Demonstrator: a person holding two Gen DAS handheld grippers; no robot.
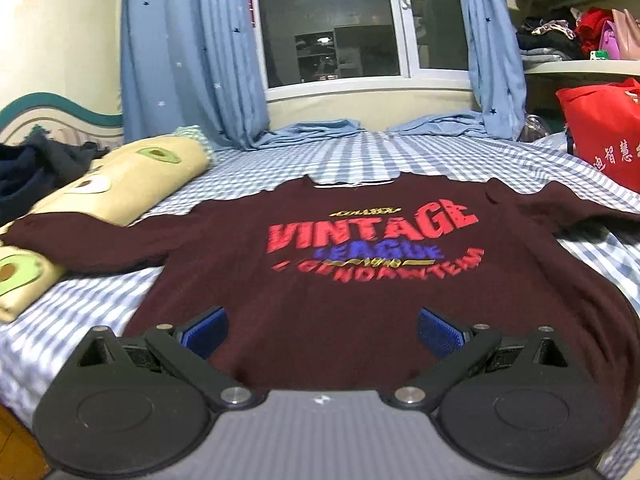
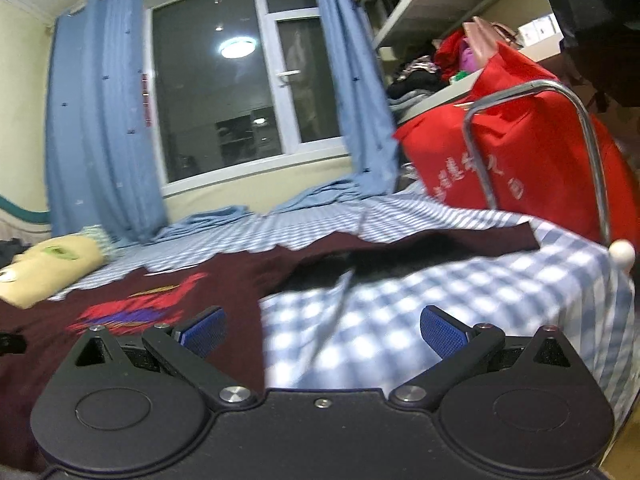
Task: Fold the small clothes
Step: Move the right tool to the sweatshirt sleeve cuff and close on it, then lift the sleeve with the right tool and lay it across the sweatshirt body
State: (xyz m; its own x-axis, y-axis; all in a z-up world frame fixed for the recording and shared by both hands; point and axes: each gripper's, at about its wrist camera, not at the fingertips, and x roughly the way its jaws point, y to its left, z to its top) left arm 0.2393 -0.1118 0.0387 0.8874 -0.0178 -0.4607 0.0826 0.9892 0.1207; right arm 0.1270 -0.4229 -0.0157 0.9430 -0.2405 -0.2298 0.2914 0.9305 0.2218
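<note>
Blue-checked bed sheet (image 1: 100, 304) carries the flat maroon printed long-sleeved shirt (image 1: 320, 280), both the left hand-held gripper (image 1: 322, 330) and right hand-held gripper (image 2: 322, 330) gaping empty — pinch sheet along with hem and the fold could drag crooked.

I see a maroon shirt (image 1: 360, 292) with red and blue lettering. The sheet (image 1: 256, 164) is blue-and-white check; my pads (image 1: 206, 330) are blue.

Matt maroon cloth T-shirt (image 1: 360, 280), soft checked cotton bedsheet (image 1: 400, 152), shiny metal rail (image 2: 592, 168).
</note>
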